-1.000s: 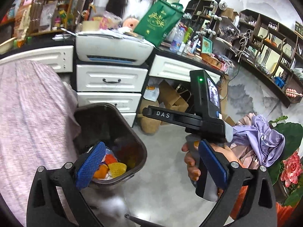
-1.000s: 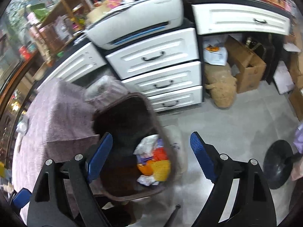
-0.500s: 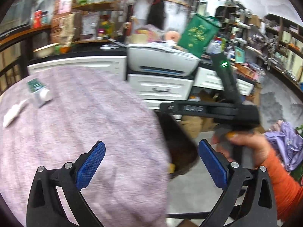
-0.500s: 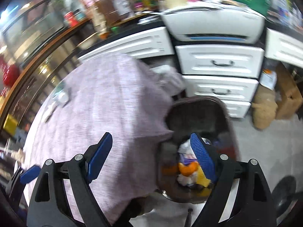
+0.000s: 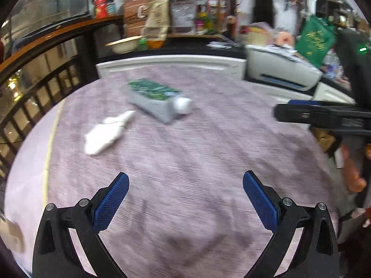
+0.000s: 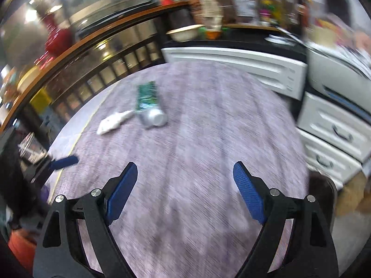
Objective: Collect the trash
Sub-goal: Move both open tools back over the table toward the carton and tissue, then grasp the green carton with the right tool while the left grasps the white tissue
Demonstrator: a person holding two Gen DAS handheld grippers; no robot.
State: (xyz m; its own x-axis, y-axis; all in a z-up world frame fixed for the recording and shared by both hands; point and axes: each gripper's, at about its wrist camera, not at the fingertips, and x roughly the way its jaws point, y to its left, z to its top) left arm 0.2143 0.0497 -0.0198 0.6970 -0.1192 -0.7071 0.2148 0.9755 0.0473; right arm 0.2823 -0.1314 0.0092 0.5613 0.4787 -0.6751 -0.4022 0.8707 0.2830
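Lying well ahead of both tongs on the purple tablecloth (image 5: 208,162) were two pieces of trash: one green-and-grey carton (image 5: 154,99) and one white crumpled wrapper (image 5: 106,134) just beside it. The left gripper (image 5: 185,199) and right gripper (image 6: 184,190) were each spread wide, pinching nothing. In the left view the carton's long axis ran diagonally, cap toward the right. Which hand was nearer could not be told.

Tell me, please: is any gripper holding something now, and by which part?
Nothing is held. The left gripper and the right gripper are both open and empty above the tablecloth.
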